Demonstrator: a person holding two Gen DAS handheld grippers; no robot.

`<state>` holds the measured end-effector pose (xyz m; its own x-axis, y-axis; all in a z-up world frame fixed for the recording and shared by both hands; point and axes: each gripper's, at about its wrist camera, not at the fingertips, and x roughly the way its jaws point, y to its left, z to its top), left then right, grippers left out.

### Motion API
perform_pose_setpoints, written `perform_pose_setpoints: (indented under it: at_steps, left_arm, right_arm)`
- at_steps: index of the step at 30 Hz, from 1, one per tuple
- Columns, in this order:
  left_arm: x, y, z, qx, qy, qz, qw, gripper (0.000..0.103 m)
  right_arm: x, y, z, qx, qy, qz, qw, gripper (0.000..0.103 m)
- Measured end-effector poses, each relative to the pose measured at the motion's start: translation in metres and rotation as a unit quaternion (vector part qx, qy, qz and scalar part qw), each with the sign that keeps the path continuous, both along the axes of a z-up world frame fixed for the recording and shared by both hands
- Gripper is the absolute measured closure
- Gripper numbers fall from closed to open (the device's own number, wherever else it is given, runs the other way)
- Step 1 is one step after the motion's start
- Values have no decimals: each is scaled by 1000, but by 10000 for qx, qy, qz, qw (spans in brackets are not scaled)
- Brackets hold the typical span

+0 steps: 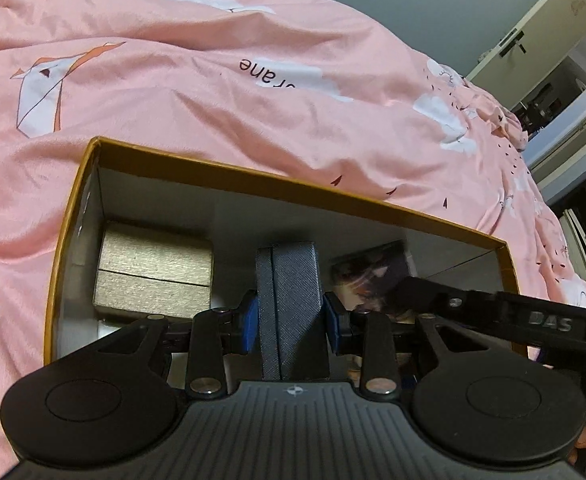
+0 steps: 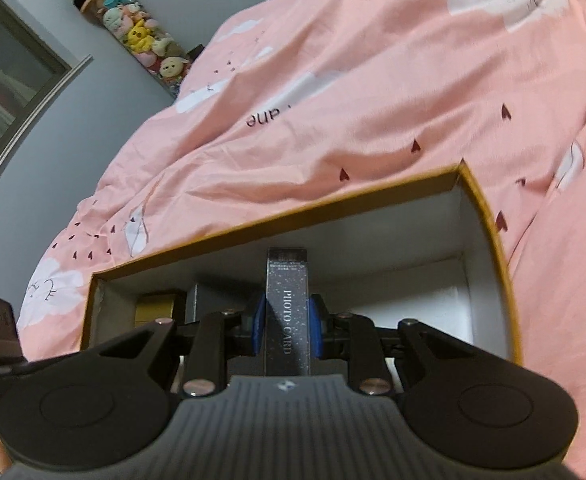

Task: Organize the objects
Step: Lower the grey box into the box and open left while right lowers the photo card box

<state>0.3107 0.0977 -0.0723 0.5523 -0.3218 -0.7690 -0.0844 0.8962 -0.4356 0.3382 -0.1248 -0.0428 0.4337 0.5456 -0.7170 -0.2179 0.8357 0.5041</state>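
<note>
Gripping a textured grey case [image 1: 293,300], left claw [image 1: 292,326]; right claw [image 2: 286,326] clamps a glossy card box [image 2: 288,312].

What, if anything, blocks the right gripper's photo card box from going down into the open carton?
Nothing visible. The right gripper holds the photo card box over the carton; the white floor to its right is bare. The gold box sits far left, and the left gripper's grey case is alongside.

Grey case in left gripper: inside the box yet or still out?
In. The grey case, clamped on edge in the left gripper, sits below the orange box's rim, beside the gold box.
</note>
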Motion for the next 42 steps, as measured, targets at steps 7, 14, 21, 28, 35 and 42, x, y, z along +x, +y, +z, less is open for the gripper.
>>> perform_pose_setpoints:
  at_steps: [7, 14, 21, 28, 35, 42]
  left_arm:
    - [-3, -7, 7, 499, 33, -136, 9987, 62]
    - [-15, -17, 20, 1207, 7, -286, 9923, 60]
    - [-27, -25, 29, 1488, 32, -464, 9878, 60]
    - [-21, -23, 14, 1494, 312, -427, 9874, 86]
    - [-26, -18, 13, 1398, 279, -332, 9892, 86]
    - [-30, -21, 21, 1407, 238, -422, 9889, 86]
  right_arm:
    - [-2, 8, -13, -54, 105, 3, 9999, 79]
    - [-5, 6, -9, -253, -44, 12, 9997, 79]
    - [-3, 5, -11, -240, 27, -25, 9997, 79]
    - [-1, 1, -14, -122, 156, -101, 9998, 79]
    - [0, 1, -18, 109, 270, -61, 9996, 79]
    - [2, 6, -24, 416, 537, 41, 9977, 78]
